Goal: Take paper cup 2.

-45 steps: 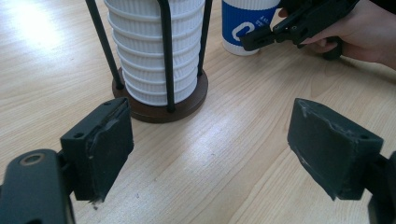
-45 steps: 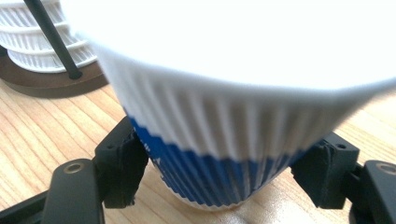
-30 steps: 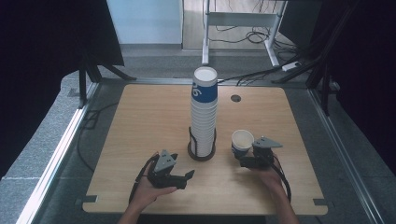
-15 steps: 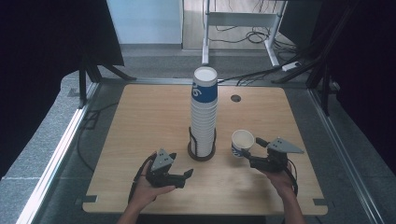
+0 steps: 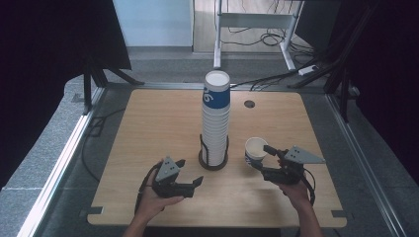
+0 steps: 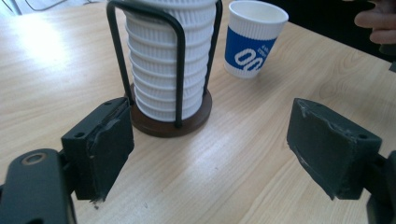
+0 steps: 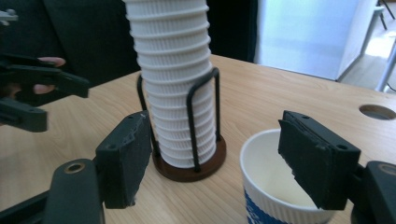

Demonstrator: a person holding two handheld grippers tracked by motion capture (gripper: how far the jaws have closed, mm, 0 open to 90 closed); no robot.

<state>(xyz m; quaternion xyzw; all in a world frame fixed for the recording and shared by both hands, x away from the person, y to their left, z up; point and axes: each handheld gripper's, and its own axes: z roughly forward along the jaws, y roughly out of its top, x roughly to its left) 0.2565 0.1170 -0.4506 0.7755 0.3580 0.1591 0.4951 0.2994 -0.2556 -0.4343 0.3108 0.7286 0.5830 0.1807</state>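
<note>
Nearest the table's front edge, the left gripper (image 5: 190, 181) is held with its jaws apart and nothing between them; they have just been closing slightly. To its right, the right gripper (image 5: 267, 158) is seen open, its jaws spread at the rim of a blue-and-white paper cup (image 5: 255, 151) standing upright on the wooden table (image 5: 148, 128). Between and just beyond both, a tall stack of paper cups (image 5: 216, 116) is kept in a black wire holder (image 5: 213, 157).
</note>
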